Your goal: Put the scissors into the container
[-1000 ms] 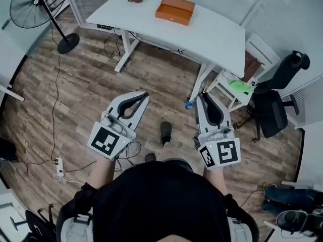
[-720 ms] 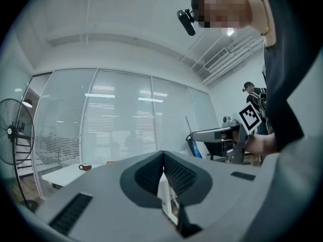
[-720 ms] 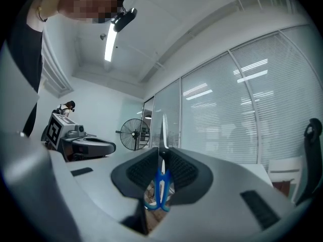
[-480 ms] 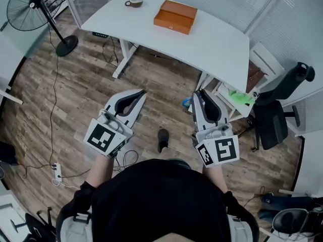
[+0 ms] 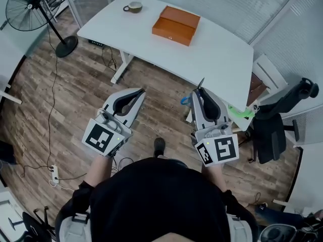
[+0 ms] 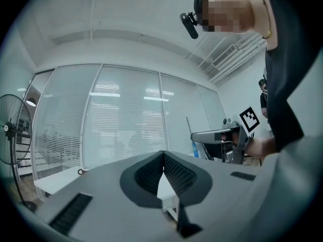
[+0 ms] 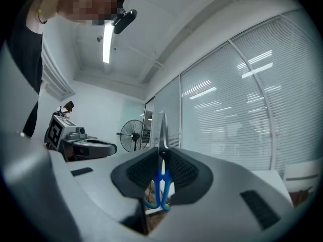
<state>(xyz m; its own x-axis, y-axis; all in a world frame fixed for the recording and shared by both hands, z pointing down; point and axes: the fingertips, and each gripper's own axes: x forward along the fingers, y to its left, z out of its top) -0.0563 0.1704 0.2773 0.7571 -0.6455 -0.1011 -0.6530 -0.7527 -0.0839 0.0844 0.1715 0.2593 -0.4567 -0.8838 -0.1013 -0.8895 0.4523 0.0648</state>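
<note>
Right gripper [image 7: 163, 150]: jaws narrow, clamped on 1 pair of scissors [image 7: 163, 132]. The blades stand up past the jaw tips, and the blue handle loops hang below the pads.

Head view: the scissors are off the floor in that gripper. The blade tip reaches the near edge of the white table [image 5: 217, 54], well apart from the orange container [image 5: 176, 22].

Left gripper [image 6: 163, 153]: jaw tips together, nothing between them. It is level with the right one and apart from it.

Counts: 2 grippers, 1 pair of scissors, 1 container, 1 cup [image 5: 133, 7], 1 table, 1 standing fan [image 5: 30, 6], 1 office chair [image 5: 272, 115]. The container and cup both sit on the table, apart from each other.
</note>
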